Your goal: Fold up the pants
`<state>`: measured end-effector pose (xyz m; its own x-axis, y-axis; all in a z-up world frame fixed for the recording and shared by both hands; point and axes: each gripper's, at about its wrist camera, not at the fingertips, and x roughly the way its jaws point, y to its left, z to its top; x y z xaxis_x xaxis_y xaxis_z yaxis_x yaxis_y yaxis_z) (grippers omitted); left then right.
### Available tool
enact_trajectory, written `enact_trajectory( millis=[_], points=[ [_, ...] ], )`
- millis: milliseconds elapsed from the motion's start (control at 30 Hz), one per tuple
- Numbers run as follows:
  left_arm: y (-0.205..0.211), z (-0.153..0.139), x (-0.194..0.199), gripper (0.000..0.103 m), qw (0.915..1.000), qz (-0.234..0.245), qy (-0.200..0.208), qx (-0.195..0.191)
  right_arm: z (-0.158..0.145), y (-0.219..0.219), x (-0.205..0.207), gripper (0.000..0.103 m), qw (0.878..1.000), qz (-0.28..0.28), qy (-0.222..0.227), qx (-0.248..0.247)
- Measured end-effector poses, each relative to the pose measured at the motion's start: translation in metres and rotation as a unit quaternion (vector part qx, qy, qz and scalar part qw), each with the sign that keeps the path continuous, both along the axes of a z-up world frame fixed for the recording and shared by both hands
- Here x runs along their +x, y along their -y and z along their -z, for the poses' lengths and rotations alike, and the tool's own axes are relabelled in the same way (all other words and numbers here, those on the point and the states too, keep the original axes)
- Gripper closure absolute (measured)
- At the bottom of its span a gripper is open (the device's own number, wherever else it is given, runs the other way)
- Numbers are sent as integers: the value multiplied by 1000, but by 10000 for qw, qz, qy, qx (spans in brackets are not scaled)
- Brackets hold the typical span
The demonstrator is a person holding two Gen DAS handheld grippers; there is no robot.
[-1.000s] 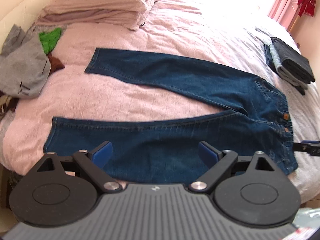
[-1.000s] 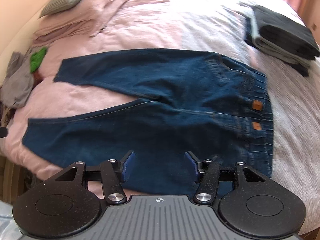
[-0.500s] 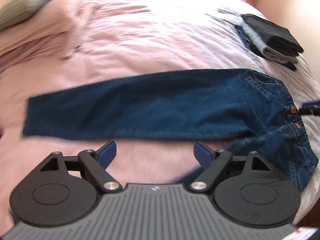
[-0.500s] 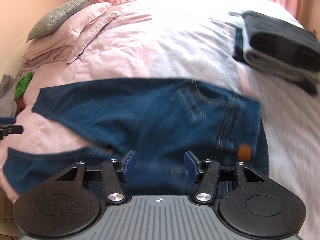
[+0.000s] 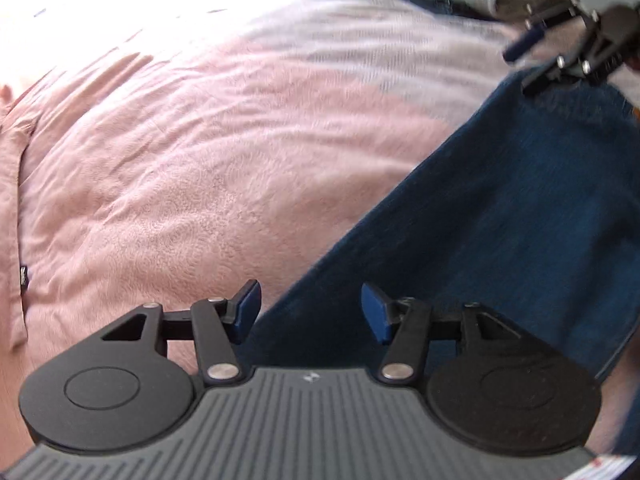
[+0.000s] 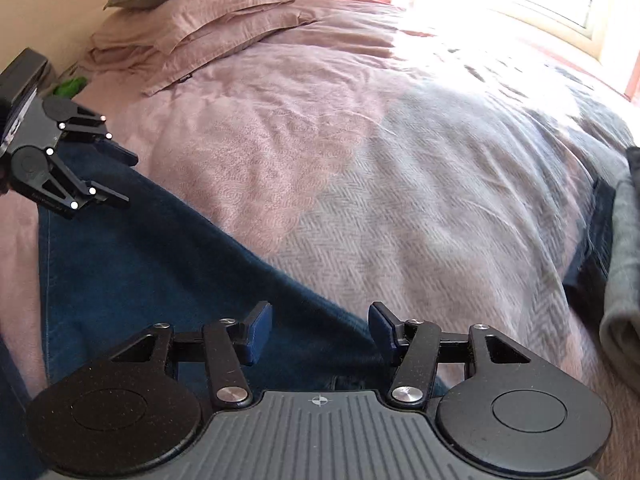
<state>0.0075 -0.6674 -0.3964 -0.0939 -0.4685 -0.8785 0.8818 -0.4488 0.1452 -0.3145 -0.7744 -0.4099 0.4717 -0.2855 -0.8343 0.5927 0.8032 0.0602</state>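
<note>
The pants (image 5: 520, 216) are dark blue denim, lying flat on a pink bed cover. In the left wrist view they fill the right side of the frame as a broad band running diagonally from the upper right down to the lower centre, blurred by motion. In the right wrist view the pants (image 6: 152, 272) fill the lower left, their upper edge slanting down toward the bottom centre; a pale stitched seam runs down near the left edge.
</note>
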Motion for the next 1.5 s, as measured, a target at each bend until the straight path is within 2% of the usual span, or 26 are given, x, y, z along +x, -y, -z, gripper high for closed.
enact_trajectory(
  millis=[167,267,300,333,367,400,500,600,700,767,867,967,1067,1100,1200,1267,1300,1400,1467,1500],
  points=[
    [12,14,22,54,9983,349,-142,438,29,32,14,51,9978,-453,-334,359],
    [7,19,23,62,9974,511,-41,514,45,44,10,52,9936,-637,-399,839],
    [5,21,22,73,9971,567,22,500,47,47,9,65,9926,-665,-357,953],
    [2,21,20,87,9970,597,111,475,47,47,8,73,9919,-724,-311,998],
    [-2,20,18,92,9972,581,204,421,46,45,7,85,9914,-756,-349,1009],
    [-6,18,17,95,9975,556,283,323,42,40,6,92,9916,-827,-397,908],
    [-29,1,11,99,9977,482,477,-91,23,15,0,95,9941,-960,-390,336],
    [-64,-26,-1,100,9955,273,692,-581,-10,-27,-8,95,9942,-948,-294,-412],
    [-115,-63,-18,100,9909,-176,799,-1069,-43,-88,-13,96,9873,-928,-301,-1256],
    [-160,-87,-30,100,9884,-554,684,-1235,-64,-140,-19,96,9774,-966,-370,-1844],
    [-236,-106,-51,100,9864,-957,500,-1241,-84,-224,-31,96,9681,-926,-410,-2294],
    [-308,-103,-69,100,9857,-1359,285,-954,-91,-302,-42,96,9714,-889,-473,-2150],
    [-366,-82,-79,96,9807,-1909,-272,-310,-75,-367,-45,93,9809,-744,-822,-1597],
    [-379,-73,-81,90,9781,-2044,-380,-93,-65,-384,-45,90,9830,-648,-1024,-1380],
    [-413,-53,-81,84,9661,-2404,-798,504,-24,-425,-43,86,9826,-140,-1690,-758],
    [-428,-50,-73,78,9550,-2682,-1075,673,-11,-437,-50,86,9808,386,-1859,-454],
    [-434,-51,-67,74,9505,-2811,-1121,697,-9,-439,-54,86,9809,694,-1797,-274],
    [-438,-60,-53,72,9417,-3135,-1085,559,-23,-432,-83,83,9762,1900,-1027,184],
    [-428,-65,-45,65,9384,-3279,-1011,405,-33,-416,-108,79,9563,2860,-315,521],
    [-421,-68,-42,57,9375,-3325,-979,304,-37,-411,-125,76,9393,3362,88,675]
  ],
)
